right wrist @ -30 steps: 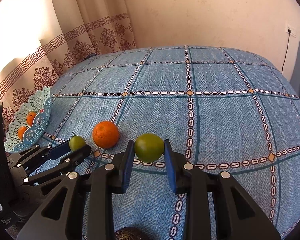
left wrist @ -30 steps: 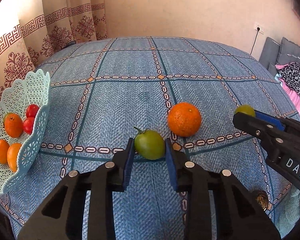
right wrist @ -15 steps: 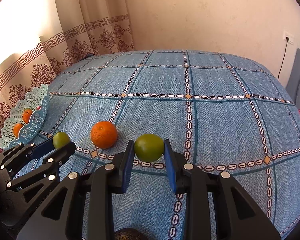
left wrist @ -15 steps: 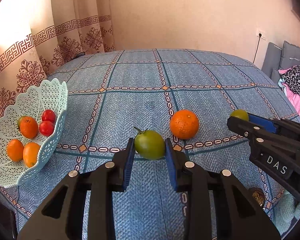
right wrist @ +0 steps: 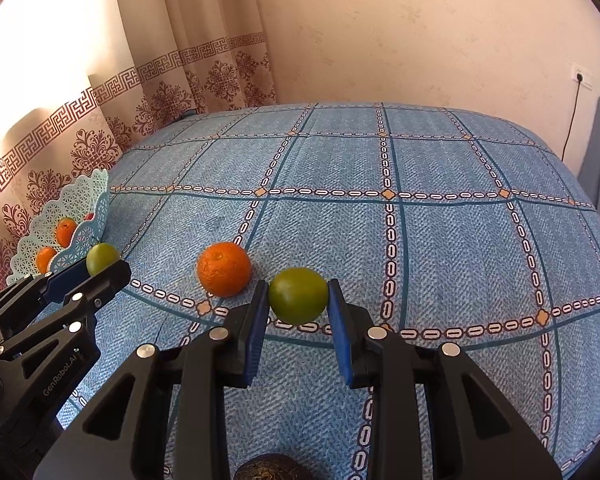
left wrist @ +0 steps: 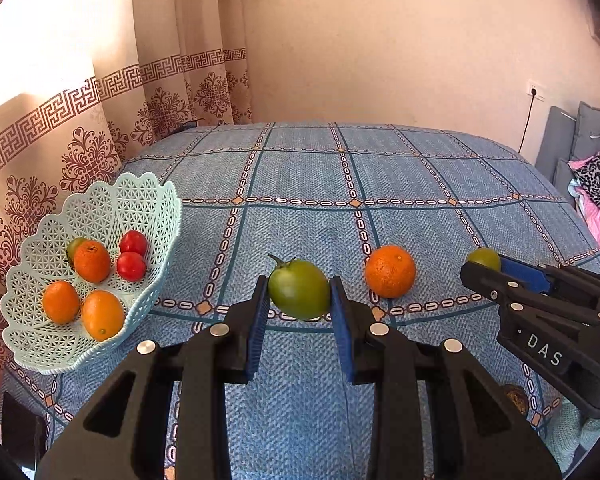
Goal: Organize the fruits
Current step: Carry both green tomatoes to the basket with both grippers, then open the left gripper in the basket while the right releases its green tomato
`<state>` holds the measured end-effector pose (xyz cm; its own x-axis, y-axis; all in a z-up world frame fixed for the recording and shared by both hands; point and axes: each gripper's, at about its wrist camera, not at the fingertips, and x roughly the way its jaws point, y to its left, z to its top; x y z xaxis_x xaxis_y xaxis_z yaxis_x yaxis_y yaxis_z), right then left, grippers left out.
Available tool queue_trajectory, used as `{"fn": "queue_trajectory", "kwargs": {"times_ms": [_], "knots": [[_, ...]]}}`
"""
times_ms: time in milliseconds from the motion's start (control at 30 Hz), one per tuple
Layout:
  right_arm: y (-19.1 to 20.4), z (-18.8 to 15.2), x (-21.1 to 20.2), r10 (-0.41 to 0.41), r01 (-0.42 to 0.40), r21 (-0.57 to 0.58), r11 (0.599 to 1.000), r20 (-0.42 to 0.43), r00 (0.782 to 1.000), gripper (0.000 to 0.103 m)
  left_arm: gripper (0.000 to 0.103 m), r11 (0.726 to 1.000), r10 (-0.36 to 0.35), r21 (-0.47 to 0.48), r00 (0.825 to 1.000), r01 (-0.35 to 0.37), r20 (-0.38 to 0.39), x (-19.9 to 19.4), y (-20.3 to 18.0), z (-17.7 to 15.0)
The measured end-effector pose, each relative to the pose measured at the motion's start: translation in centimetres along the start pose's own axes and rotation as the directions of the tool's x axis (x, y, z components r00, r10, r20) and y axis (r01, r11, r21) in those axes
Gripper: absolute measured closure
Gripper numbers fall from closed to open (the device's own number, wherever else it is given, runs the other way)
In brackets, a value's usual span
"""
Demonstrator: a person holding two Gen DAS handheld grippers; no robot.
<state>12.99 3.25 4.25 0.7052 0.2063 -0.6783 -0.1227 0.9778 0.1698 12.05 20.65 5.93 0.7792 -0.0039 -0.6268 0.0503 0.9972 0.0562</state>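
Carrying green fruit: left gripper (left wrist: 299, 307) pinches a green tomato (left wrist: 299, 289), right gripper (right wrist: 298, 307) a lime (right wrist: 298, 295); next, basket (left wrist: 156, 216) at far left

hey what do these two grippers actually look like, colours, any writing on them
Both are black plastic, clamp-like frames with silver rivets and triangular cut-outs. Each gripper has two fingers lined with blue ribbed pads. The right gripper, seen from the left wrist camera, carries white letters "DAS" on its side. The left gripper, seen from the right wrist camera, reads "GenRobot.AI". No cables, hands or sleeves show.
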Motion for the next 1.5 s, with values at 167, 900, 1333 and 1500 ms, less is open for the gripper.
{"fn": "queue_trajectory", "kwargs": {"times_ms": [167, 900, 1333, 1500], "knots": [[0.0, -0.1, 0.0, 0.001, -0.001, 0.005, 1.000, -0.004, 1.000, 0.073, 0.072, 1.000, 0.020, -0.019, 1.000, -0.020, 0.018, -0.5, 0.9, 0.1], [1.7, -0.2, -0.3, 0.033, -0.033, 0.004, 0.999, 0.002, 0.999, 0.073, 0.072, 0.987, 0.113, -0.125, 0.992, -0.105, 0.057, -2.6, 6.2, 0.7], [4.4, 0.5, -0.8, 0.053, -0.053, -0.054, 0.997, 0.008, 0.999, 0.073, 0.072, 0.959, 0.202, -0.213, 0.978, -0.189, 0.045, -3.8, 11.4, 0.3], [6.5, 1.4, -1.1, 0.073, -0.070, -0.101, 0.992, 0.020, 0.997, 0.073, 0.072, 0.944, 0.229, -0.251, 0.973, -0.213, 0.035, -4.1, 13.5, -0.1]]}}
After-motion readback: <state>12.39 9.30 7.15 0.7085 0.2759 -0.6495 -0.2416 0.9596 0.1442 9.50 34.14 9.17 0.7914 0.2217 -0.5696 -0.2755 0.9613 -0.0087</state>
